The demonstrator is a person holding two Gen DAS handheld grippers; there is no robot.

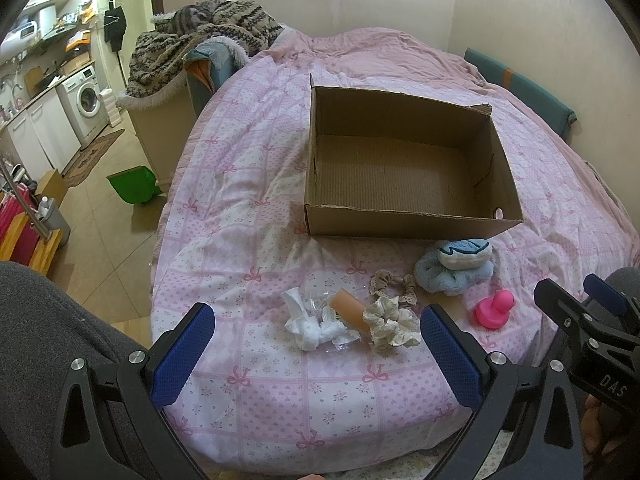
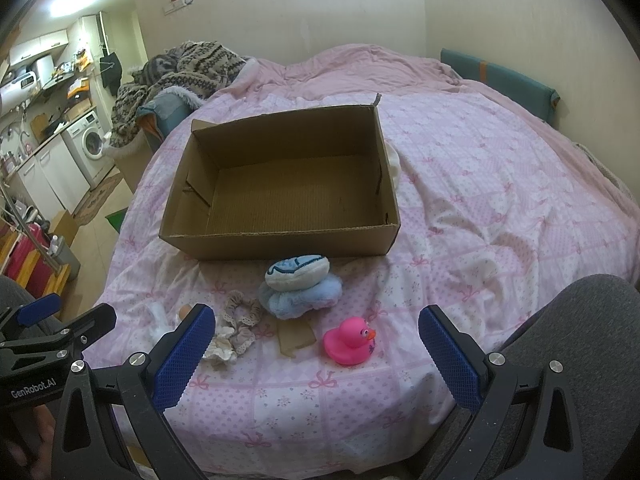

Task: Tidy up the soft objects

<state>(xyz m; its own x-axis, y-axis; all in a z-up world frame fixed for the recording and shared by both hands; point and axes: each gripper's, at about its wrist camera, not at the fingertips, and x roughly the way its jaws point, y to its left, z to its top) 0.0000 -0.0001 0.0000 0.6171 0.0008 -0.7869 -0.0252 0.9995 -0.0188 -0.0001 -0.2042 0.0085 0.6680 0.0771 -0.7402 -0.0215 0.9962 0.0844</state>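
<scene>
An empty cardboard box point(image 1: 404, 216) point(image 2: 280, 246) sits open on the pink bed. In front of it lie a blue plush piece point(image 1: 456, 266) point(image 2: 298, 286), a beige lace scrunchie point(image 1: 394, 283) point(image 2: 240, 320), a cream scrunchie point(image 1: 392, 322) point(image 2: 219, 350), a pink rubber duck point(image 1: 494, 308) point(image 2: 350, 340), a crumpled white tissue point(image 1: 310, 322) and an orange tube point(image 1: 352, 308). My left gripper point(image 1: 316, 354) is open, low before the tissue and cream scrunchie. My right gripper point(image 2: 316, 354) is open, just short of the duck. Neither holds anything.
The bed cover point(image 2: 480, 200) spreads wide to the right and behind the box. A flat cardboard scrap point(image 2: 294, 334) lies beside the duck. Grey-clad legs point(image 1: 48, 320) point(image 2: 580, 320) flank the grippers. Left of the bed are a floor, a green bin point(image 1: 134, 188) and a blanket-covered chair point(image 1: 192, 44).
</scene>
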